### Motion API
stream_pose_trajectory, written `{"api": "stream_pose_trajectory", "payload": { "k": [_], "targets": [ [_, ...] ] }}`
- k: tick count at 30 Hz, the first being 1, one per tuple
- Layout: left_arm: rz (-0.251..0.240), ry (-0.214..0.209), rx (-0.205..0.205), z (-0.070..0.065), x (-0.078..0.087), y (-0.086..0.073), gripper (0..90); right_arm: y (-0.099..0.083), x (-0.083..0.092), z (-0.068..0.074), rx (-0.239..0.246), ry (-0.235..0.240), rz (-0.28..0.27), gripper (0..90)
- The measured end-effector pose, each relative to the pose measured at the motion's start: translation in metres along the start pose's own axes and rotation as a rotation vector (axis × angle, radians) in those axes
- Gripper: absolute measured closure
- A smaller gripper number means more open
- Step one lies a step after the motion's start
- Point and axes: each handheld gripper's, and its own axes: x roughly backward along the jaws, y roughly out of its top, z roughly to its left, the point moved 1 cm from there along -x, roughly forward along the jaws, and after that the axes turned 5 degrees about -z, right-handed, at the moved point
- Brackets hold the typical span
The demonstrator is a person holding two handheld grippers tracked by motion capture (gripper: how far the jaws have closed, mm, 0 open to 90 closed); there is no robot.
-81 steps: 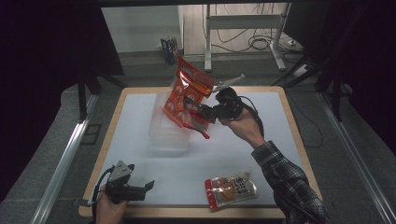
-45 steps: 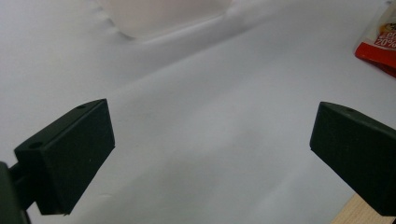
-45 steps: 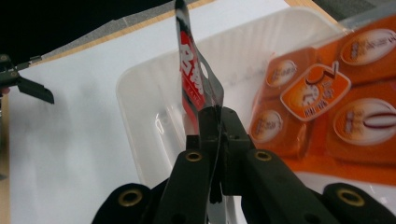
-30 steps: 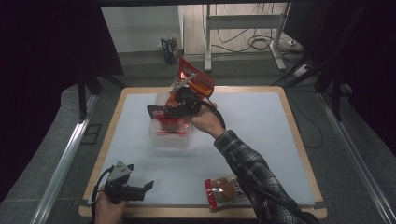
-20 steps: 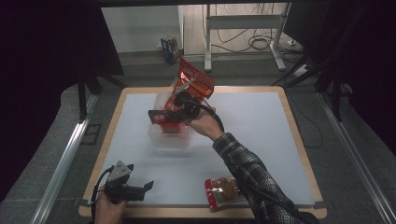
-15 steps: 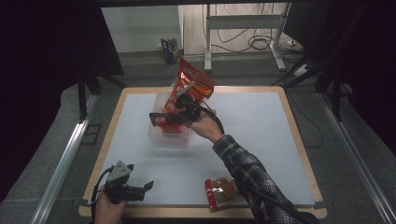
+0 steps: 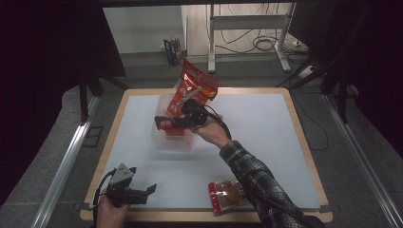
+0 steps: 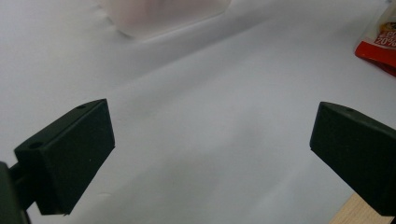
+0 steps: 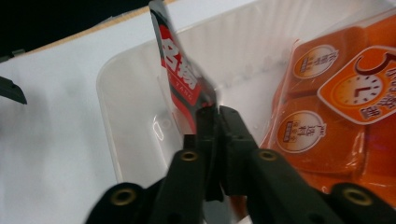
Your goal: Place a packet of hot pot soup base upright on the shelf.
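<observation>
Lowered red packet [image 9: 180, 79], upright lengthwise.

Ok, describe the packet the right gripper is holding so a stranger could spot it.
On the white table, find the clear plastic bin near the far edge. The right gripper pinches a small red packet over it, unlike the tall orange-red bag leaning in the bin.
</observation>
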Motion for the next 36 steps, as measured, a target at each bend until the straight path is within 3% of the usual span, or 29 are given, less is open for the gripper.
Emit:
{"api": "stream_pose_trajectory", "payload": {
  "k": [6,13,25,36],
  "targets": [
    [0.003,0.001,-0.001,-0.001,-0.001,0.0,0.0,-0.003,0.01,-0.002,0.011,-0.04,-0.031,55.4],
    [0.003,-0.003,-0.001,-0.001,-0.001,0.001,0.0,-0.01,0.026,0.0,0.034,-0.086,-0.067,33.8],
    [0.012,-0.006,-0.008,-0.004,-0.003,0.001,0.5,-0.035,0.055,0.009,0.038,-0.096,-0.092,14.2],
    [0.022,0.001,-0.027,-0.005,-0.005,0.002,0.6,-0.069,0.071,0.023,0.043,-0.113,-0.079,8.3]
  ]
}}
